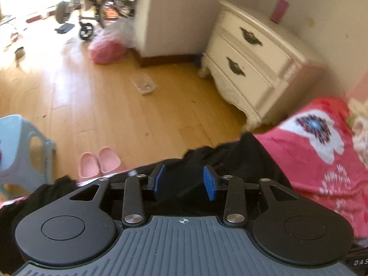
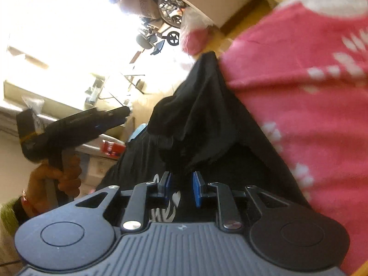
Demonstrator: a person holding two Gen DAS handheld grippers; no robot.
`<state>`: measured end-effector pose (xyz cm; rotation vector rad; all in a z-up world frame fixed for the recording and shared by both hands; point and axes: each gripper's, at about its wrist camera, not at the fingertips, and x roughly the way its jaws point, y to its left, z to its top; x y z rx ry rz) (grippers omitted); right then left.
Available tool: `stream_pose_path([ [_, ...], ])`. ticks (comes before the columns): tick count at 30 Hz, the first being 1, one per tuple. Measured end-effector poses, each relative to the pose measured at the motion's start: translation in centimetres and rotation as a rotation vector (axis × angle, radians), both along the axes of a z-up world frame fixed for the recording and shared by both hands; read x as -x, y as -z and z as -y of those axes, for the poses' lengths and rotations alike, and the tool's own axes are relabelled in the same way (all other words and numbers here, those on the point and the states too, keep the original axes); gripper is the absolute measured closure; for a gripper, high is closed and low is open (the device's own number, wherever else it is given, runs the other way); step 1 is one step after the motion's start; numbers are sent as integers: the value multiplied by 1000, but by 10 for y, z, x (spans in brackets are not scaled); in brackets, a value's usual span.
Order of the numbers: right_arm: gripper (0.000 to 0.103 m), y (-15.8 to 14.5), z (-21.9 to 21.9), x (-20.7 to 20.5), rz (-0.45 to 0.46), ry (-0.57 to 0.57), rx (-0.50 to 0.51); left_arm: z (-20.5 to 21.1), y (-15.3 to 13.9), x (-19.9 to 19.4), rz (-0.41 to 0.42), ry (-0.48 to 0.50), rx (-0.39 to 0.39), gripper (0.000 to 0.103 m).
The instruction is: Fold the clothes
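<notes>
A black garment lies crumpled along the edge of a bed covered by a pink floral blanket. My left gripper hovers over it, open, its blue pads wide apart with nothing between them. In the right wrist view the black garment rises in a bunched fold just ahead of my right gripper. That gripper is open with a narrower gap, and a white print on the cloth shows beneath it. The pink blanket fills the right side. A hand holds the left gripper off to the left.
A cream two-drawer nightstand stands against the wall beside the bed. Pink slippers and a light blue plastic stool sit on the wooden floor. Farther back are a pink bag and a wheelchair.
</notes>
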<state>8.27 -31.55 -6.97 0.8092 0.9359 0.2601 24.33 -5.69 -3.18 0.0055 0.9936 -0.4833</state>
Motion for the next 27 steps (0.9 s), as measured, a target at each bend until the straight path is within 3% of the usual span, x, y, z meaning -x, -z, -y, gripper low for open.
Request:
stream_pose_path([
  [7,75,-26,-60,-10,146,-186,405,7,23,5,-24,51,-29,67],
  [14,75,-23,-103,-14,176,-273,596,2,29,9,-2,71,-51,69],
  [20,75,-11,-112,-21,136,-275,658,-3,34,10,4,68,-49,74],
  [23,81,-6,-113,-26,145,-272,676,-4,35,10,9,56,-41,80],
  [25,93,-8,-111,-25,158,-263,682,-6,34,9,14,48,-36,87],
  [27,95,-11,-110,-21,159,-266,670,-8,33,8,15,41,-24,90],
])
